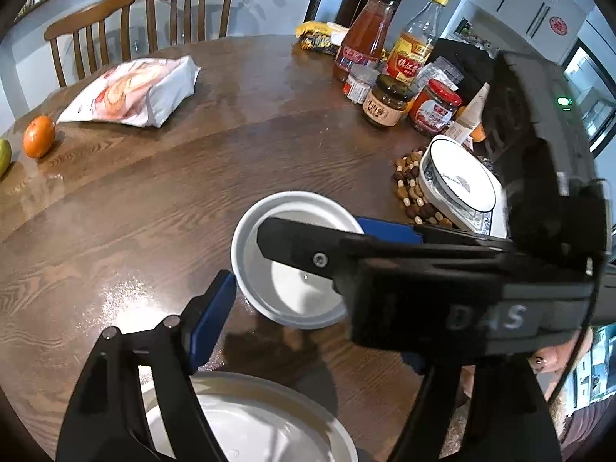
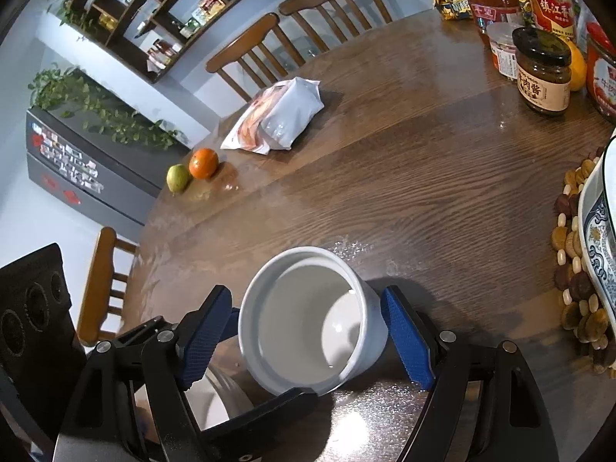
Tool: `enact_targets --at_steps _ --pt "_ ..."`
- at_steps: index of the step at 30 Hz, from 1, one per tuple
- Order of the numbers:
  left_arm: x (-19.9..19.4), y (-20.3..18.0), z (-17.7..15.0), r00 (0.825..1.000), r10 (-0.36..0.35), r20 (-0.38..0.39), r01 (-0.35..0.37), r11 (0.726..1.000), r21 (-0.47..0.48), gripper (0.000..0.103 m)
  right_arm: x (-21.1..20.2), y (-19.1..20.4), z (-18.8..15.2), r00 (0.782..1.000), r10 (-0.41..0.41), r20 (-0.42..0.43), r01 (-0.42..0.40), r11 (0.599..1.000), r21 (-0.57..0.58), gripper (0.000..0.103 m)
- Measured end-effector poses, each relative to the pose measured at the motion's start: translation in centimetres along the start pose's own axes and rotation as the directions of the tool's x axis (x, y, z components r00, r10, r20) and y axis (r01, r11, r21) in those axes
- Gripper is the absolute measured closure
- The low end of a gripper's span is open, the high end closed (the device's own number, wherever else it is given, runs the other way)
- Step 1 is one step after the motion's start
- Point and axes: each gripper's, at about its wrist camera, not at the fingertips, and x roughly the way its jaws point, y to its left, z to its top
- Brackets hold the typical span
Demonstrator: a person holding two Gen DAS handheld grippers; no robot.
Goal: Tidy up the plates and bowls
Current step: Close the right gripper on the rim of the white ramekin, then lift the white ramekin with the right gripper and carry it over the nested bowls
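Right gripper [image 2: 308, 331]: jaws standing apart either side of the white bowl [image 2: 308, 319], pads not pressing it
Left gripper [image 1: 308, 300]: spread wide, gripping nothing
White bowl: sitting alone on the wooden table [image 2: 423, 177]
Plate [image 1: 246, 419]: lying just below the left gripper
Stacked dishes [image 1: 458, 184]: waiting on the beaded mat [image 1: 412, 192]
Progress: early, I judge; bowl and plate not yet joining that stack
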Motion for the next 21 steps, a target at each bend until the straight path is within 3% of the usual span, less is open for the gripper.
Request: enact_targets --at_steps 3,15,21 --pt "0.0 -0.6 0.0 1.0 0.005 0.006 -0.005 0.999 0.033 0.022 0.1 0.0 0.0 1.0 -0.005 0.0 0.005 1.0 -0.002 0.021" --pt "1.6 -0.8 0.0 0.997 0.077 -0.003 -0.077 0.996 0.052 0.022 0.1 -0.5 0.0 1.0 -0.002 0.004 0.001 1.0 0.015 0.032" --pt "2.2 -0.5 0.1 0.997 0.075 -0.02 -0.074 0.997 0.035 0.023 0.1 -0.4 0.0 1.0 -0.021 0.007 0.021 1.0 0.011 0.038"
